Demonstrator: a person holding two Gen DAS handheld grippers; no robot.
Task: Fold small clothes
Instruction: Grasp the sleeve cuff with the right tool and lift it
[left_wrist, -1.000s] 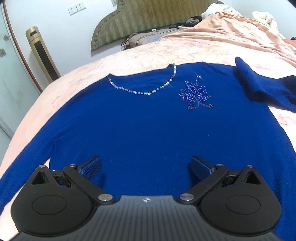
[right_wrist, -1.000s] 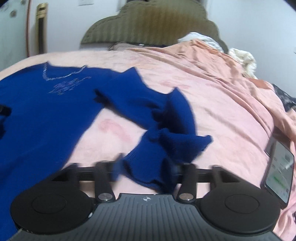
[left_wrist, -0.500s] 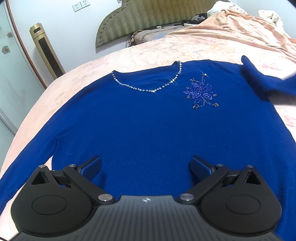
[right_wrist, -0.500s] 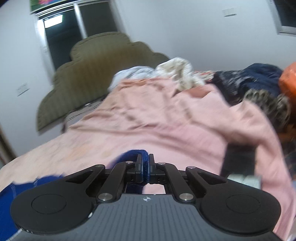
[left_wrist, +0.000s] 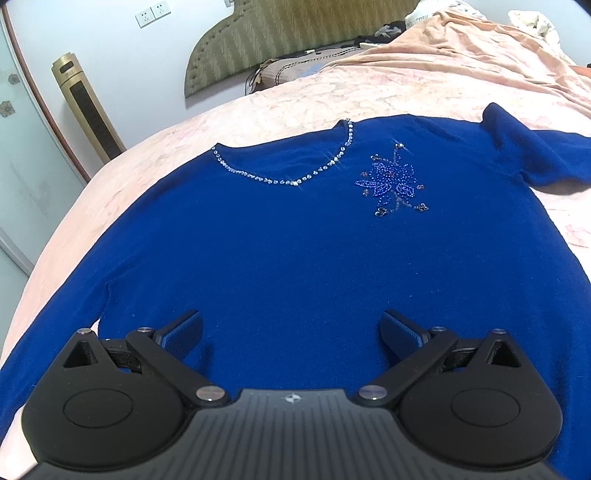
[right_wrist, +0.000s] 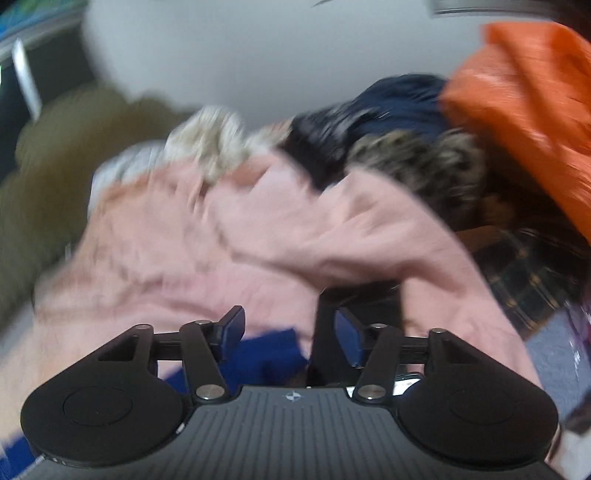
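One blue sweater (left_wrist: 295, 258) lies on one pink bedspread (left_wrist: 369, 99), its front carrying one rhinestone-trimmed neckline (left_wrist: 295, 177) and one beaded flower (left_wrist: 393, 182). Beyond the sweater stand one padded headboard (left_wrist: 266, 40) and one gold tower fan (left_wrist: 88, 114), with two wall sockets (left_wrist: 153, 13) above. One orange garment (right_wrist: 528, 110) and one dark blue garment (right_wrist: 388, 110) show blurred in the right wrist view.

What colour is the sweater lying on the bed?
Deep royal blue sweater, clearest in the left wrist view.
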